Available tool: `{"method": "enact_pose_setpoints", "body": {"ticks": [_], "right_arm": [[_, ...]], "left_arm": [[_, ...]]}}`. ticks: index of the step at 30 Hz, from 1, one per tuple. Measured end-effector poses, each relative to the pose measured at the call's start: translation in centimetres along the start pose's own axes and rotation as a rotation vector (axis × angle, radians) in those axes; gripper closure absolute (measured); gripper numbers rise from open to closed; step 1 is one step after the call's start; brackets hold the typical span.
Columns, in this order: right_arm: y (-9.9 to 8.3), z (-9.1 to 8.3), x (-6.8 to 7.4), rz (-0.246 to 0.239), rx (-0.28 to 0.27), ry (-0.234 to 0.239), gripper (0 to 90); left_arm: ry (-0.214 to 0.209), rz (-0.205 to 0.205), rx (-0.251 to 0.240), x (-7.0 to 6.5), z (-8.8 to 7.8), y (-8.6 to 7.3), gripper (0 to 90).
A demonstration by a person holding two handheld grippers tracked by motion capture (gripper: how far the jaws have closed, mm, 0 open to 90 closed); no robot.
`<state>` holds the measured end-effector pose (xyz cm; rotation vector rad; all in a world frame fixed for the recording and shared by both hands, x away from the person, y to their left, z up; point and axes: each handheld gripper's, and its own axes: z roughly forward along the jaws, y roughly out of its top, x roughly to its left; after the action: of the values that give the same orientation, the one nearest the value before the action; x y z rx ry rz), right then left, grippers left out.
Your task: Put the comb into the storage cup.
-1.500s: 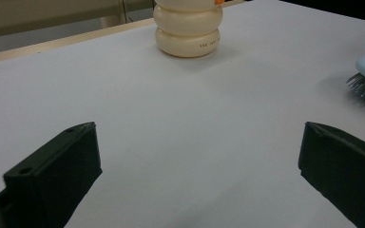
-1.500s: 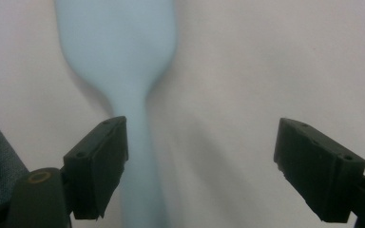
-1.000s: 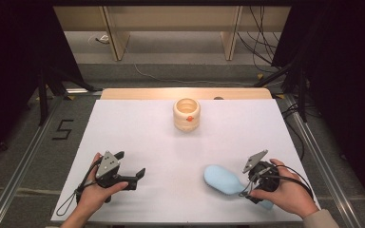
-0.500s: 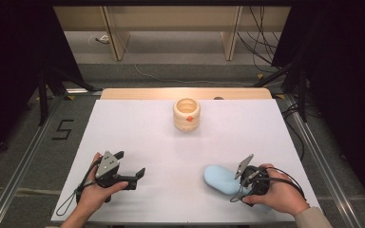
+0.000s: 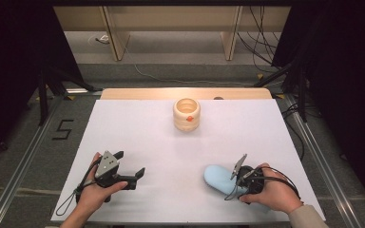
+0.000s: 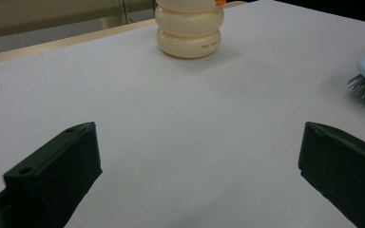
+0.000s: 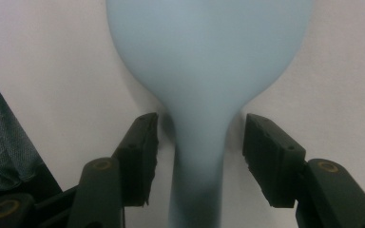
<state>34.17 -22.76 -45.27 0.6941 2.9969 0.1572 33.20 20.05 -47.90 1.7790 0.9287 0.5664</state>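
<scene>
Pale-blue plastic marks the hairbrush [image 5: 217, 178], which lies bristles-down on the white surface [image 5: 161, 142] near its front right corner; its bristles show in the left gripper view. The right tool [image 5: 235, 178] sits over the brush's handle, and in the right gripper view the neck of the handle runs up between the two black jaws. A thin gap shows on each side, so the pads stand just beside the handle without pressing it. These jaws have just been closing in on the handle, about half open now.

The left tool [image 5: 132, 167] rests low at the front left, well apart from the brush, jaws spread wide with nothing between them.

Toward the far edge stands a cream ribbed cup [image 5: 187, 114] with an orange spot at its rim. Small dark lettering runs along its lower ring in the left gripper view, too small to read. On the floor to the left, a black "5" [image 5: 62, 129] is marked.
</scene>
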Motion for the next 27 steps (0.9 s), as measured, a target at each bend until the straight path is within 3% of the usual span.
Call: {"method": "enact_pose_setpoints", "body": {"ticks": [12,21,27], "right_arm": [[0.41,0.25,0.04,0.005,0.030,0.009,55.8],[0.71,0.19,0.10,0.030,0.047,0.012,68.9],[0.69,0.27,0.08,0.039,0.038,0.010,69.7]], "left_arm": [[-0.001,-0.002,0.001,0.00,0.02,-0.04,0.0],[-0.002,0.001,0.003,-0.03,0.05,-0.05,0.0],[-0.002,0.000,0.002,-0.02,0.06,-0.07,0.0]]}}
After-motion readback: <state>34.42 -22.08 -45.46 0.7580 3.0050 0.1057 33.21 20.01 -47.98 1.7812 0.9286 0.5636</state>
